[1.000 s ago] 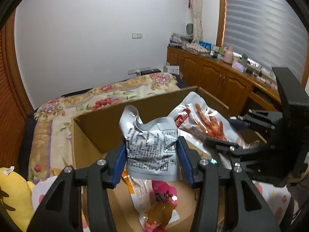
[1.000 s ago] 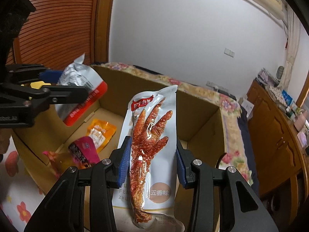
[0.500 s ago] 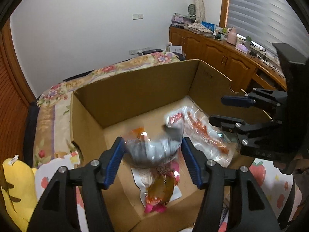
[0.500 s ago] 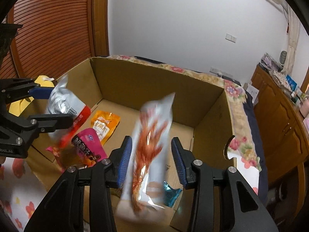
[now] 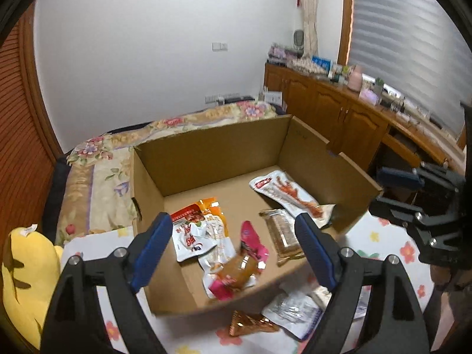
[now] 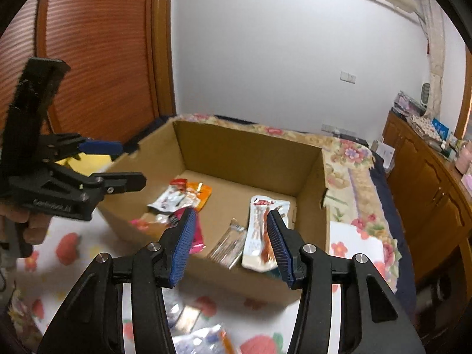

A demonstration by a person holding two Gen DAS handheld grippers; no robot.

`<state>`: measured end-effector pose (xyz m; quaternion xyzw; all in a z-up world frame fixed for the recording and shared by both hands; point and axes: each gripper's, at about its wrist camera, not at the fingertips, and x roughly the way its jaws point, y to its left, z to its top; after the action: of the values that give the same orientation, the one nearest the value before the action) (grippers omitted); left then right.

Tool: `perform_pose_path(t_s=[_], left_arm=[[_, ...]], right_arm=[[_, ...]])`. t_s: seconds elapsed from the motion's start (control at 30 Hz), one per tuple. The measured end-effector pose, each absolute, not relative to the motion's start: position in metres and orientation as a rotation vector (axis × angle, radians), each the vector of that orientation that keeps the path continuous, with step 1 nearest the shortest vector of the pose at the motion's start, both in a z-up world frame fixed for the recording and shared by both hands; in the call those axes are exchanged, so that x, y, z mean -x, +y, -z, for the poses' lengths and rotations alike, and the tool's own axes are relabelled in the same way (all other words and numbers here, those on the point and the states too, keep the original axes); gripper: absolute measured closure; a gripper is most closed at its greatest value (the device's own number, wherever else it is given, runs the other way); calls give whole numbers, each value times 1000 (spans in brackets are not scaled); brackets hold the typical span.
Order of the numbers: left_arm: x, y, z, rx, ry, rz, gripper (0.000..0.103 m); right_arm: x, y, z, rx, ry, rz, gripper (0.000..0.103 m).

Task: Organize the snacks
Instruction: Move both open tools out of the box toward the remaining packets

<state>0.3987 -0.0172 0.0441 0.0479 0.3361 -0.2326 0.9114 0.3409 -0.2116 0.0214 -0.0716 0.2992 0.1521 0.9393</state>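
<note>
In the left wrist view the left tongs [image 5: 233,242] hang wide apart and hold nothing over the brown cardboard box [image 5: 212,153] of snacks, so next dip to the crinkly silver snack packet [image 5: 292,315] on the flowery bed sheet [image 5: 392,253] just near the box; in the right wrist view the right tongs [image 6: 228,246] also gape with nothing in them, and should grab packets by a flat edge.

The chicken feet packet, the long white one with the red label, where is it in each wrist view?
Left wrist: chicken feet packet lies in the cardboard box, right of centre, near the box's right wall.
Right wrist: chicken feet packet lies low and centre, partly behind the right gripper fingers.
Shared landmark: the orange packet, on the box floor in both.
</note>
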Motion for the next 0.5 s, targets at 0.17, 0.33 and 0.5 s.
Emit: perform_pose_path(t_s=[0.17,0.33,0.5], left_arm=[[-364,-9,-51,-68,637,470,13],[-338,-9,-44,-70,647,472,13],[-318,-11,-28,-75,659,469,13]], right_arm=[[-305,-224,-21,114,589,-313,53],[-284,-236,-8,69,608,-298,53],[-268,-248,13,13,650,-286,53]])
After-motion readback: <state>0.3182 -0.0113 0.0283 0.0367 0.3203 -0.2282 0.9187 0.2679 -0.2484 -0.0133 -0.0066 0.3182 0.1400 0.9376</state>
